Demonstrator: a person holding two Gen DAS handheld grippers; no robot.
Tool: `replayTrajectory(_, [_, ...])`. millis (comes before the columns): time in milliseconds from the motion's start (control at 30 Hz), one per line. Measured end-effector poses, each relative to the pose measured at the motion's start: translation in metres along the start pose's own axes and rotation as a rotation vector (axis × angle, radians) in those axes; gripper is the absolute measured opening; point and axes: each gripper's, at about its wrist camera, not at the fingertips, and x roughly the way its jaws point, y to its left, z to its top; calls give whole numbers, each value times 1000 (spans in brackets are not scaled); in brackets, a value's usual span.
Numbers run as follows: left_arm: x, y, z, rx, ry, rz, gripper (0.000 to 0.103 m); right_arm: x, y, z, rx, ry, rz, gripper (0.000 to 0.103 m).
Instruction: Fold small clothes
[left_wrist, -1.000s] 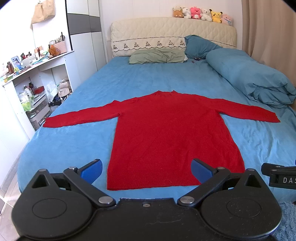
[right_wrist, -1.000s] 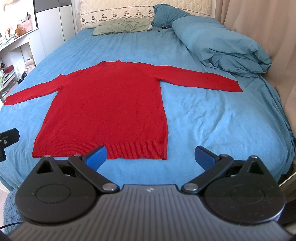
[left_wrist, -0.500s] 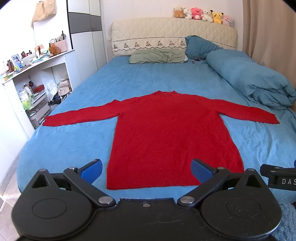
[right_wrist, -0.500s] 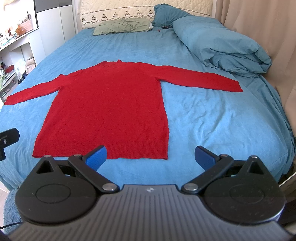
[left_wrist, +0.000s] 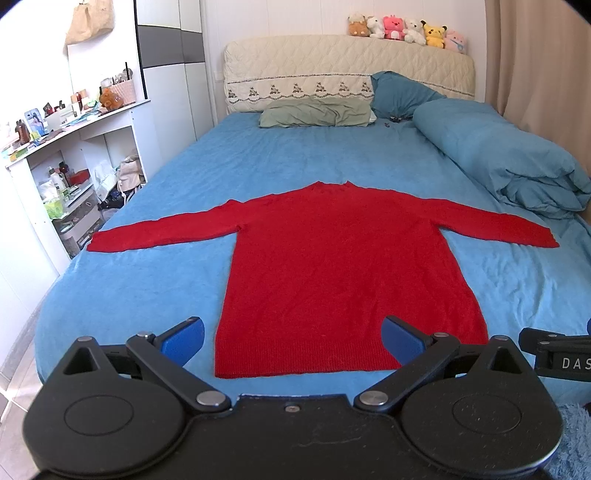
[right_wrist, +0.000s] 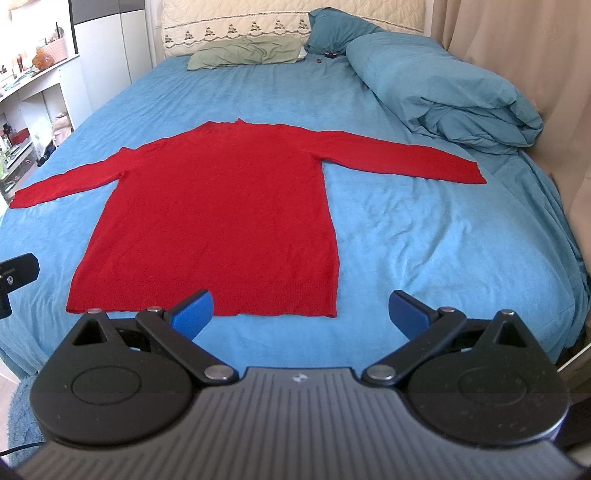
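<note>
A red long-sleeved sweater (left_wrist: 340, 273) lies flat on the blue bed, both sleeves spread out sideways and the hem nearest me; it also shows in the right wrist view (right_wrist: 218, 221). My left gripper (left_wrist: 291, 341) is open and empty, hovering just in front of the hem's middle. My right gripper (right_wrist: 301, 312) is open and empty, in front of the hem's right corner. Part of the right gripper shows at the left wrist view's right edge (left_wrist: 554, 354).
The blue bed sheet (left_wrist: 147, 280) surrounds the sweater. A rolled blue duvet (left_wrist: 509, 158) lies along the right side, pillows (left_wrist: 317, 114) at the headboard. White shelves with clutter (left_wrist: 66, 173) stand left of the bed. A beige curtain (right_wrist: 517, 55) hangs on the right.
Both grippers have crept slightly forward toward the sweater's hem; the view has shifted a little. Both stay open and the sweater has not moved.
</note>
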Motion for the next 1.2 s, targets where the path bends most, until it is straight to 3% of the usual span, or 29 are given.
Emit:
replayTrajectory(500, [0, -1, 2, 5, 14, -12, 103, 0, 2, 1, 4, 2, 8, 103])
replayTrajectory(800, [7, -9, 51, 22, -28, -38, 103, 3, -24, 40, 85, -31, 21, 103])
replayTrajectory(1000, [50, -20, 99, 32, -36, -43, 103, 36, -73, 85, 193, -51, -23, 103])
replayTrajectory(1200, [138, -44, 148, 43, -9, -78, 103, 101, -139, 128, 267, -87, -113, 103])
